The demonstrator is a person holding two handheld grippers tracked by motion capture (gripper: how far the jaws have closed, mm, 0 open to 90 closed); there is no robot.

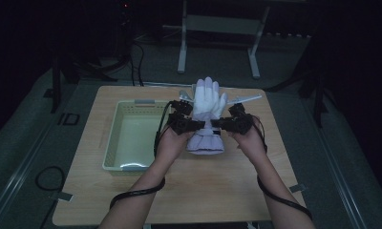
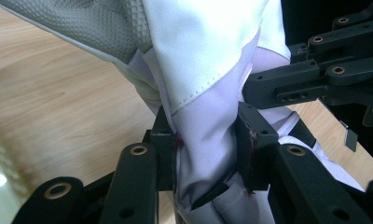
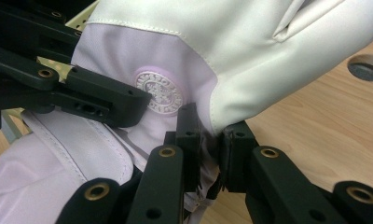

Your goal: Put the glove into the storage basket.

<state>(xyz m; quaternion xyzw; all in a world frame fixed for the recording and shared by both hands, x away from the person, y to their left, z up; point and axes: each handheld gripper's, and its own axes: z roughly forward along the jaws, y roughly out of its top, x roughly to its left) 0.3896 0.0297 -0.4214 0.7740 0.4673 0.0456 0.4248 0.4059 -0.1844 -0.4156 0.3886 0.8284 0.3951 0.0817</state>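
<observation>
Item 1, glove (image 1: 207, 102): white and pale lilac padded fabric, five stubby rounded fingers pointing away from me, gathered lilac cuff (image 1: 206, 143) hanging nearest me. I see it above the middle of the table, pinched at the wrist from both sides. In the left gripper view the palm side carries a grey, dimpled grip patch (image 2: 96, 28); the smooth white shell meets the lilac panel along a stitched seam. In the right gripper view a round embossed badge (image 3: 159, 98) sits on the lilac panel.

Item 2, left gripper (image 2: 205, 144): black, matt, angular linkages with brass-coloured pivot rings. My jaws are closed on a bunched fold of lilac cloth at the glove's wrist, pads pressing it from both sides.

Item 3, right gripper (image 3: 210, 144): same build. Jaws nearly together, clamping a thin pleat where white shell and lilac panel join.

Item 4, table (image 1: 217, 191): light wood-grain top, rectangular, rounded corners.

Item 5, basket (image 1: 113, 138): pale green plastic, rectangular, perforated walls, standing on the table just left of the glove.

Item 6, cables (image 1: 136, 193): black, ribbed, trailing from each gripper along the forearms.
</observation>
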